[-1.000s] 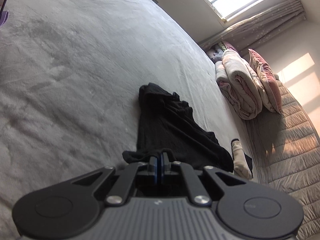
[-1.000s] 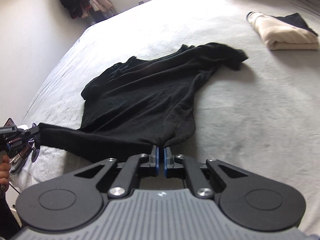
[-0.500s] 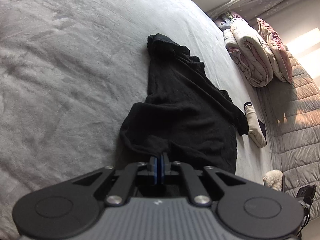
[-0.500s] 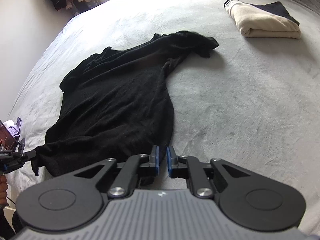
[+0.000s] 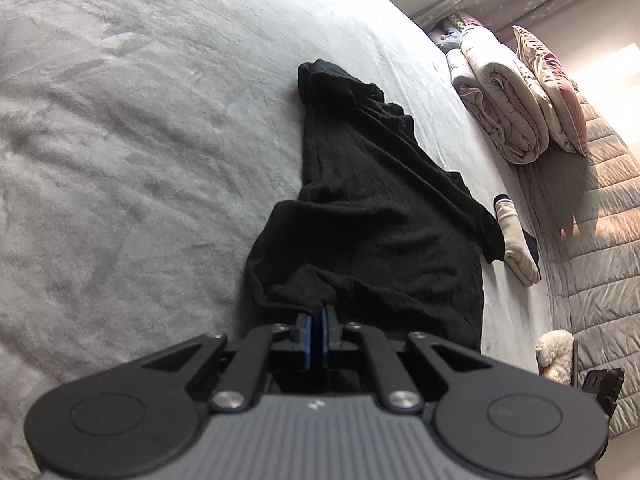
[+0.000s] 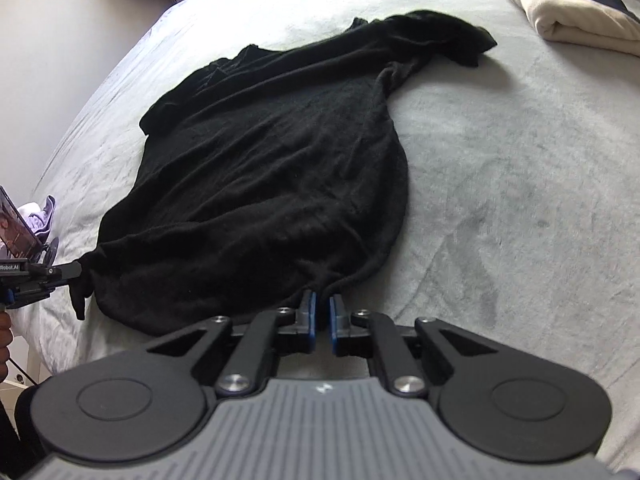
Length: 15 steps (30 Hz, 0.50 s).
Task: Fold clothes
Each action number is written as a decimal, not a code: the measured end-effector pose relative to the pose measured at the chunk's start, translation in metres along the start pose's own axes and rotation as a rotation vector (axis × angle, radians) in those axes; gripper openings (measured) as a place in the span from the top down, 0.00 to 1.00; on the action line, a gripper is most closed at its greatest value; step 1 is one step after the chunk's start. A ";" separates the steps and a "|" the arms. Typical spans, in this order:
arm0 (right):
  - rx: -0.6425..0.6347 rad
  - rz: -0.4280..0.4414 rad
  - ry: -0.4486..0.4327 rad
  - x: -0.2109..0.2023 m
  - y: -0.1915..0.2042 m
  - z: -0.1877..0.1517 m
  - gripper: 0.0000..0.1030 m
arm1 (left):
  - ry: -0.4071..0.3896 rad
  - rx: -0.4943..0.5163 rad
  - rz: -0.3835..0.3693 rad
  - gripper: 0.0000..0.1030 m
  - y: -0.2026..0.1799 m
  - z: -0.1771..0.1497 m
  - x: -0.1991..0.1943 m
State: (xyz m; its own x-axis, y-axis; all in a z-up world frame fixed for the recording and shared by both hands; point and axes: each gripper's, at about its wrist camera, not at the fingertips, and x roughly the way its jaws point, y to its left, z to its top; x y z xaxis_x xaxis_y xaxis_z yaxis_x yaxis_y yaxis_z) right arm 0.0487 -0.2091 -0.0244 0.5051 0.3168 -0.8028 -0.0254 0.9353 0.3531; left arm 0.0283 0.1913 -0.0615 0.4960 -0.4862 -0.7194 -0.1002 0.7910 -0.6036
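Since a second ago we have laid the black shirt (image 6: pixel 272 176) down flat on the grey bed (image 6: pixel 500 184); its hem, then stretched taut between our two grippers, now sags loose. Our right gripper (image 6: pixel 322 316) has let go: its blue pads, then pinched on the hem, now stand a narrow gap apart, with the cloth edge just ahead of the tips. Our left gripper (image 5: pixel 315 320) keeps its pads pressed together on a bunched corner of the hem, and the right camera shows that same gripper (image 6: pixel 76 270) at nine o'clock with the corner drawn to a point.

The shirt runs from the hem at six o'clock up to a crumpled sleeve at one o'clock. Beyond that sleeve, at two o'clock, lies a folded cream garment (image 6: pixel 576 24), close but apart. Bare blanket stretches wide at three o'clock. At nine o'clock the bed's edge falls away just beside the held corner
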 end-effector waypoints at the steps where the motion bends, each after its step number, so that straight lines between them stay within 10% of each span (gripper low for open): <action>1: -0.006 -0.003 -0.016 -0.002 0.001 0.007 0.93 | -0.012 -0.005 -0.001 0.97 0.000 0.004 -0.001; 15: -0.017 -0.066 -0.074 0.048 0.001 0.091 0.94 | -0.135 -0.072 0.035 0.96 0.020 0.048 0.024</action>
State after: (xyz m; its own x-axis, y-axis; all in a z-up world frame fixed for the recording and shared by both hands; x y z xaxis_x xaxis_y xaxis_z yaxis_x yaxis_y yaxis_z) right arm 0.1517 -0.2077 -0.0188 0.5684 0.2423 -0.7862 -0.0042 0.9565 0.2918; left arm 0.0798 0.2132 -0.0742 0.6023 -0.4006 -0.6905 -0.1789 0.7752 -0.6058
